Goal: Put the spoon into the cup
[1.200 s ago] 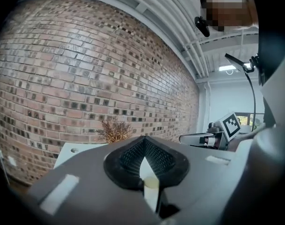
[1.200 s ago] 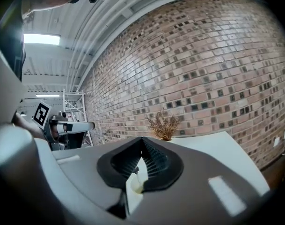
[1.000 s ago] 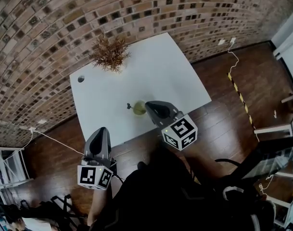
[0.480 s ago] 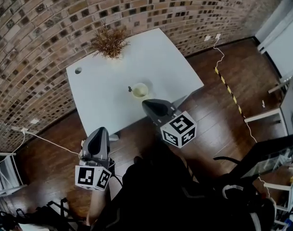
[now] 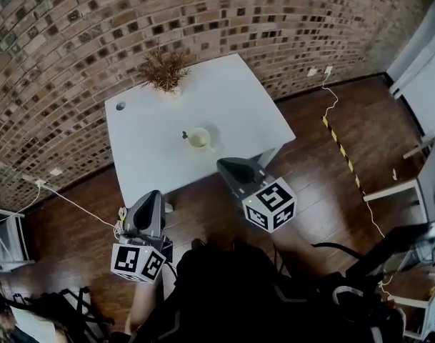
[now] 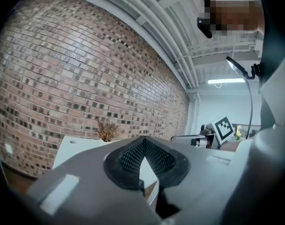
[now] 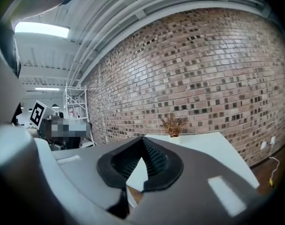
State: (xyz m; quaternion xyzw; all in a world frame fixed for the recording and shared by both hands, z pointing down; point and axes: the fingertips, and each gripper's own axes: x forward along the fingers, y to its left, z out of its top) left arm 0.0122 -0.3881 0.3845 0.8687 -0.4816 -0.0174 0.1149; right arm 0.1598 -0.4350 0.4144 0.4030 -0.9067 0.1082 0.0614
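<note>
We hold the left gripper (image 5: 152, 196) and right gripper (image 5: 227, 165) closed, empty, well apart from the cup (image 5: 198, 138); the spoon (image 5: 184, 135) seems already inside.

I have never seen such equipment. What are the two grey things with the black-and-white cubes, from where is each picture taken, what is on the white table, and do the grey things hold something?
There is no robot: a person holds a two-jaw gripper in each hand, and the patterned cubes are parts of them. The head view comes from a camera on the person's head, looking down: the left gripper and the right gripper are over the floor, short of the white table. Each gripper view comes from a camera on that gripper, looking along its jaws; both pairs are together, with nothing between them. On the table stand a pale cup and a dried plant. A small dark thing beside the cup may be the spoon; it is too small to tell.
</note>
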